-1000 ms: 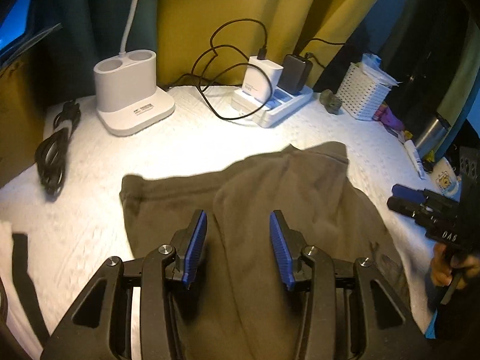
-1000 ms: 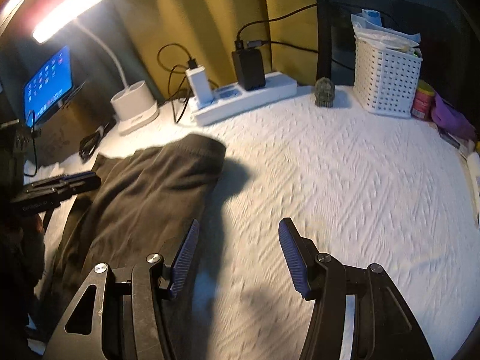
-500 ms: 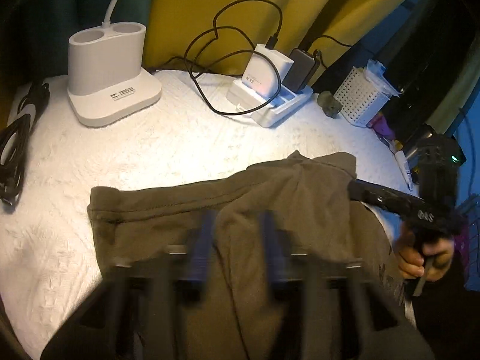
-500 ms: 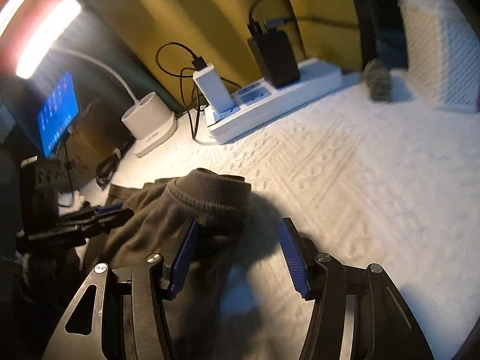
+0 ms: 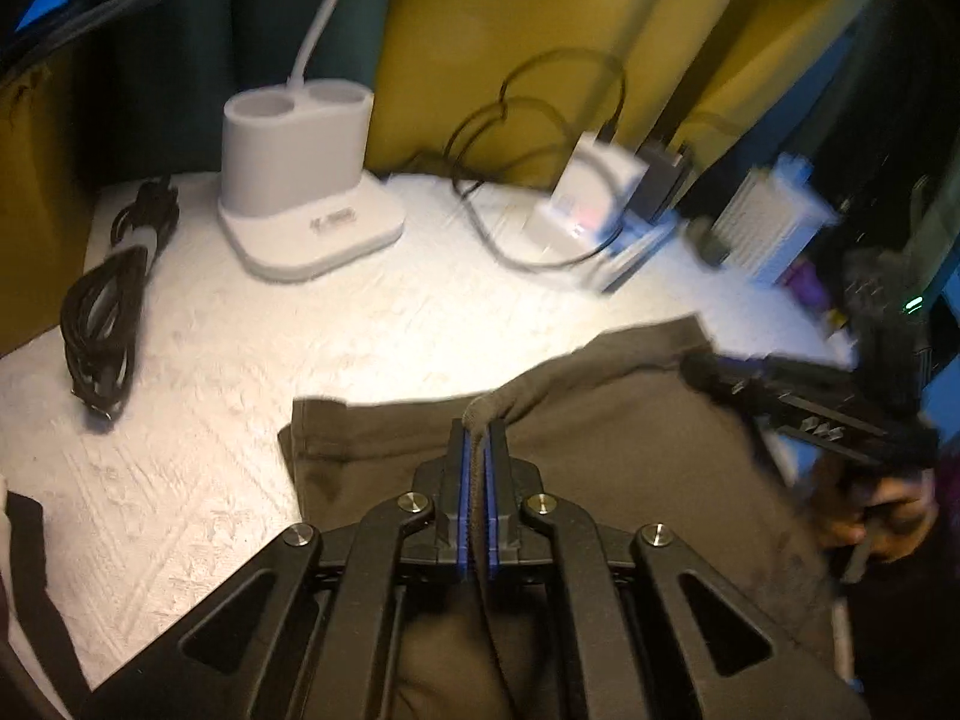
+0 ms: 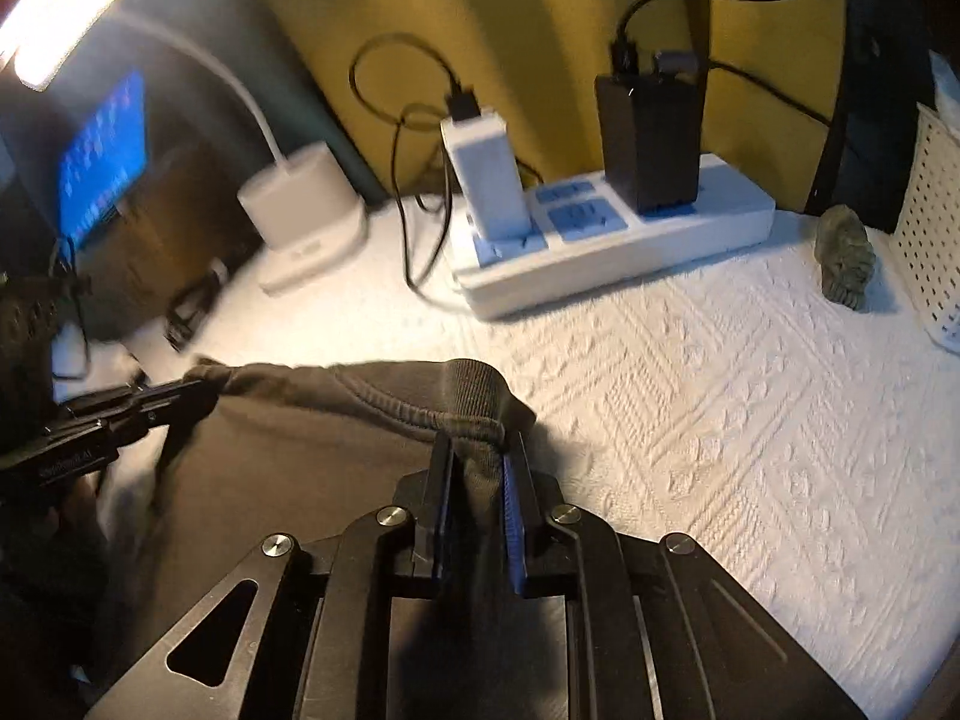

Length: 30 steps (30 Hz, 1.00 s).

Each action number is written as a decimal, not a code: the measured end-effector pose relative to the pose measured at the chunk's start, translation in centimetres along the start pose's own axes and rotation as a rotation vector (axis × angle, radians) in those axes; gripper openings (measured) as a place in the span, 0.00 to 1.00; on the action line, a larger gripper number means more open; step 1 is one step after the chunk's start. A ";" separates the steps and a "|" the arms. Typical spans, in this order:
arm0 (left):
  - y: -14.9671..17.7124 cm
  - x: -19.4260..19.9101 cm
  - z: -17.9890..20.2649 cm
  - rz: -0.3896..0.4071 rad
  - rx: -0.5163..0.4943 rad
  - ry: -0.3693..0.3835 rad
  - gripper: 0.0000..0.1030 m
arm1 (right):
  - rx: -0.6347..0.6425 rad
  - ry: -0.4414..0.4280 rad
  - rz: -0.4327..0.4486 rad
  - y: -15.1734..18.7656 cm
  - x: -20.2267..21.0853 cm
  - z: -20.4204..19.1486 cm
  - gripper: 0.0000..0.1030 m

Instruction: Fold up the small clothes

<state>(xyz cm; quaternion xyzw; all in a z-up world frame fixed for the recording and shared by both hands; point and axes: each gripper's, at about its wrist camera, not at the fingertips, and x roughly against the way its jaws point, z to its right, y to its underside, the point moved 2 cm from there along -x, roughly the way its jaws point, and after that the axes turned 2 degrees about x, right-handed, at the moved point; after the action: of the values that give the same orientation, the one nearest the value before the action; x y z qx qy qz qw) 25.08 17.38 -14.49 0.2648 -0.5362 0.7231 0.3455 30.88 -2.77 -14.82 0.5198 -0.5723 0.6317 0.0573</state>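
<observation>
Biggest worry here: thin bite on both sides. Left gripper (image 5: pixel 477 438) pinched tight on just a small ridge of the brown garment (image 5: pixel 630 468), pads nearly touching, so any sharp tug could pull the fabric straight out. Right gripper (image 6: pixel 477 468) just been closing too, now clamped on the ribbed hem (image 6: pixel 474 396) bunched between the pads, but with a thick wad in there, so possibly gripping more layers than wanted and dragging the whole thing instead of one flap.

Second risk: clutter at the back. Power strip (image 6: pixel 612 240) with chargers and loose cables (image 5: pixel 528 138) sitting not far beyond the cloth, lamp base (image 5: pixel 300 180) too. Swinging the fold too far forward could snag a cord or nudge a plug.

Third: pulling the two sides unevenly, ending with a crooked crease or a twisted middle.

As for placement: garment lying flat on the white textured tabletop (image 6: pixel 750 420), mostly under and between the two grippers, top edge raised where each one holds it, the rest sagging toward the near side. Coiled black cord (image 5: pixel 114 312) well off to the left, clear of the cloth.
</observation>
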 end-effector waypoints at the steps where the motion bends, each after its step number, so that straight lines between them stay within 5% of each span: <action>1: 0.3 -0.3 0.0 -0.009 -0.004 -0.009 0.03 | 0.022 0.015 0.009 0.1 0.0 -0.3 0.17; 3: 0.5 -0.5 0.2 -0.012 -0.017 -0.029 0.03 | 0.034 0.036 -0.002 -0.1 0.0 -0.7 0.20; 7: 0.6 -0.2 0.3 -0.005 -0.031 -0.060 0.03 | 0.038 0.149 -0.004 -0.1 0.6 -0.2 0.48; 13: 1.2 0.5 -0.1 0.007 -0.044 -0.109 0.03 | 0.008 0.185 0.003 1.1 2.5 1.2 0.49; 21: 1.4 4.6 1.1 0.039 -0.023 -0.044 0.04 | 0.008 0.209 0.039 3.8 6.3 0.1 0.49; 27: 4.3 7.2 3.3 -0.003 0.010 0.053 0.25 | -0.016 0.166 0.033 6.6 8.0 -1.9 0.49; 30: 6.0 7.7 3.2 0.003 0.021 0.014 0.36 | -0.021 0.140 0.023 8.1 8.5 -2.9 0.49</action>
<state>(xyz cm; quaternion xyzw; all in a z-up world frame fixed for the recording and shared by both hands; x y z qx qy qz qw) 15.66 14.86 -11.32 0.2628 -0.5265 0.7311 0.3453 19.93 -7.66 -13.48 0.4674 -0.5793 0.6610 0.0952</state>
